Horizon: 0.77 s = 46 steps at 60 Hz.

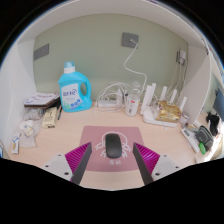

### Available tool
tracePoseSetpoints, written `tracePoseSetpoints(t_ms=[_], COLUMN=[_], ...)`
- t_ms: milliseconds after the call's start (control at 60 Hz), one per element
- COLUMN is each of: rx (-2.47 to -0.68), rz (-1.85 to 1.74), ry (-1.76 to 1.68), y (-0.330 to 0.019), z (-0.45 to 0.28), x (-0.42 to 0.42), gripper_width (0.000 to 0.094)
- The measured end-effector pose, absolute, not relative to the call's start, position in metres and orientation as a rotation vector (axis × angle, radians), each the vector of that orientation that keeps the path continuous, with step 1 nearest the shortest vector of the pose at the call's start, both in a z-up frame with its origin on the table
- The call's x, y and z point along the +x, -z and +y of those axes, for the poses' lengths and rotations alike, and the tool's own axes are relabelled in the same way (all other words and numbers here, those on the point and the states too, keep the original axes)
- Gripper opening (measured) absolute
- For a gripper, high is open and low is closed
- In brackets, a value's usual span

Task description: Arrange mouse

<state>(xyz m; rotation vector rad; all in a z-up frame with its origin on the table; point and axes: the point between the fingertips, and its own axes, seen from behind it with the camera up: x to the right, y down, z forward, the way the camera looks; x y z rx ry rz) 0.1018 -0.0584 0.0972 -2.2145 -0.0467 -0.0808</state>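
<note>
A black computer mouse [113,146] lies on a pink mouse mat [95,136] with a white drawing on it, on a light wooden desk [60,150]. My gripper [112,152] is low over the mat with a finger on each side of the mouse. The magenta pads [80,154] stand apart from the mouse's sides, with a gap at each side. The mouse rests on the mat between the fingertips. The gripper is open.
A blue detergent bottle [71,88] stands at the back left, with small packets [40,102] beside it. White cables and a bottle [130,101] sit at the back middle. A white power strip with plugs [165,108] is at the right. A wall socket [130,40] is above.
</note>
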Motion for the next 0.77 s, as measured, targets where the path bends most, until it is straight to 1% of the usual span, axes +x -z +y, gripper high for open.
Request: tracePoseSetpoints(t_ms=[167, 350, 517, 767], rx=[-2.152, -2.123, -2.116, -2.101], rz=[-0.065, -0.058, -0.059, -0.056], ry=[0.133, 0.16, 0.171, 0.171], y=[-0.152, -0.188, -0.198, -0.207], z=[-0.115, -0.169, -0.201, -0.212], x=[0.091, 0.081, 0.075, 0.073], gripper_width=[0.0852, 0.085, 0.0848, 0.0848])
